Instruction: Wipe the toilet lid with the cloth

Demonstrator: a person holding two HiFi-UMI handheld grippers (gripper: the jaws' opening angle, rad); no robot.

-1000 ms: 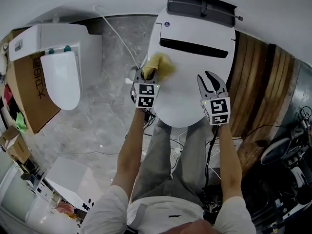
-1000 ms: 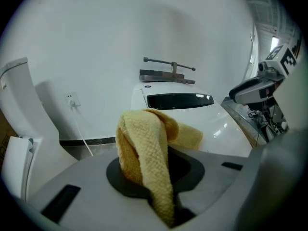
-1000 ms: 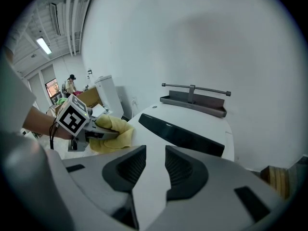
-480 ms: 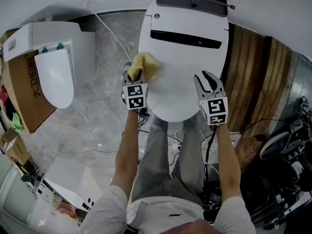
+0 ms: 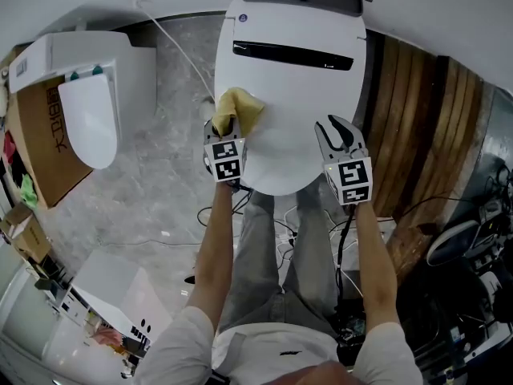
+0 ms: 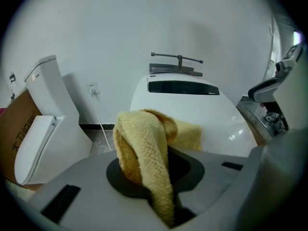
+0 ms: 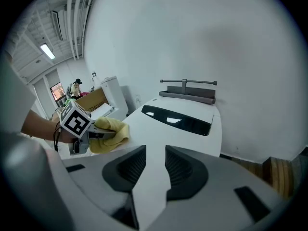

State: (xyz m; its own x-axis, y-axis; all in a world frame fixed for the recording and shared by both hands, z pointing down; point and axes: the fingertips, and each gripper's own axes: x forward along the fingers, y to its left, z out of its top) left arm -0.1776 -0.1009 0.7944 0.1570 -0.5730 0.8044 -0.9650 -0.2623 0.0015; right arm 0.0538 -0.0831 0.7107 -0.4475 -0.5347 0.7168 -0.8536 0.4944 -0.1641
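Note:
A white toilet lid (image 5: 296, 95) with a dark slot near its back fills the upper middle of the head view. A yellow cloth (image 5: 238, 107) rests on the lid's left edge, and my left gripper (image 5: 227, 131) is shut on it. From the left gripper view the cloth (image 6: 147, 150) bunches up between the jaws over the lid (image 6: 211, 114). My right gripper (image 5: 341, 133) hovers over the lid's right front part, open and empty. Its jaws (image 7: 148, 165) stand a little apart above the lid (image 7: 159, 129), with the cloth (image 7: 109, 134) at the left.
A second white toilet (image 5: 88, 95) stands at the left beside a cardboard box (image 5: 32, 147). A white cord (image 5: 180, 42) runs along the grey floor. Wooden planks (image 5: 417, 135) lie to the right, with cables and dark gear (image 5: 457, 247) at the lower right.
Both grippers and the cloth sit further left and slightly lower in the head view than a second ago. The toilet has shifted up and left in the picture as the head moved.

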